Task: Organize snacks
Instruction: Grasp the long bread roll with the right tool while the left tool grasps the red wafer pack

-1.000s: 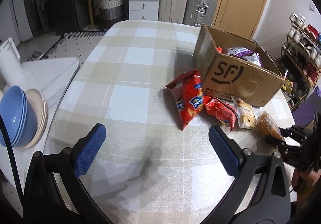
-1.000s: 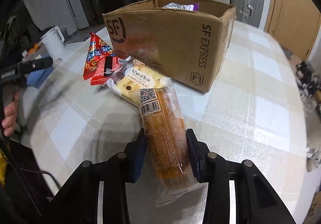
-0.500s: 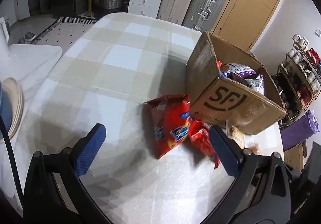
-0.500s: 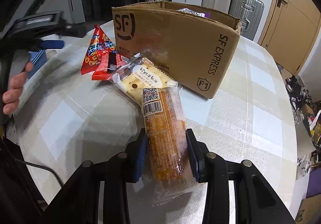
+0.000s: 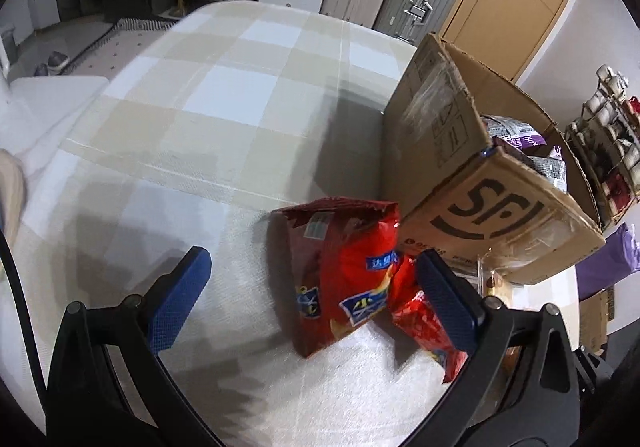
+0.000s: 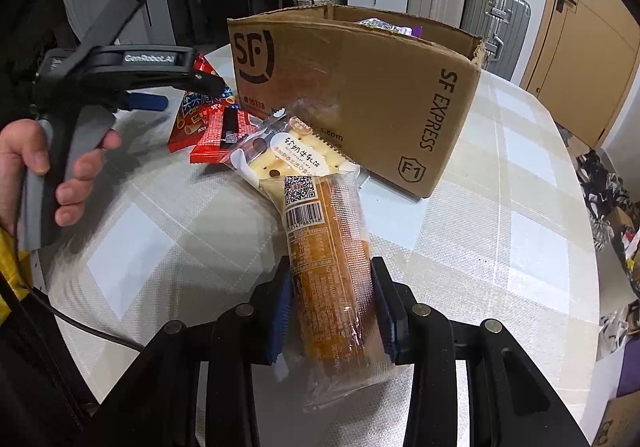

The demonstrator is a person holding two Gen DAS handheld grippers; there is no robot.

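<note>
Already the right gripper [image 6: 332, 311] is clenched on the bread roll pack [image 6: 328, 267] lying at six o'clock of the SF box [image 6: 352, 87] — next, seemingly, lift it in — while the left gripper [image 5: 316, 299], jaws spread, straddles the red chip bag [image 5: 340, 279].

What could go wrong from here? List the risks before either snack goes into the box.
1. The right tongs pinch the long clear-wrapped orange cake bar near one end; it may sag or slip on lifting.
2. Its far end touches the clear cracker packet, which may get dragged.
3. The open left tongs straddle the big red chip bag; one finger sits by the small red packet and could catch both.
</note>
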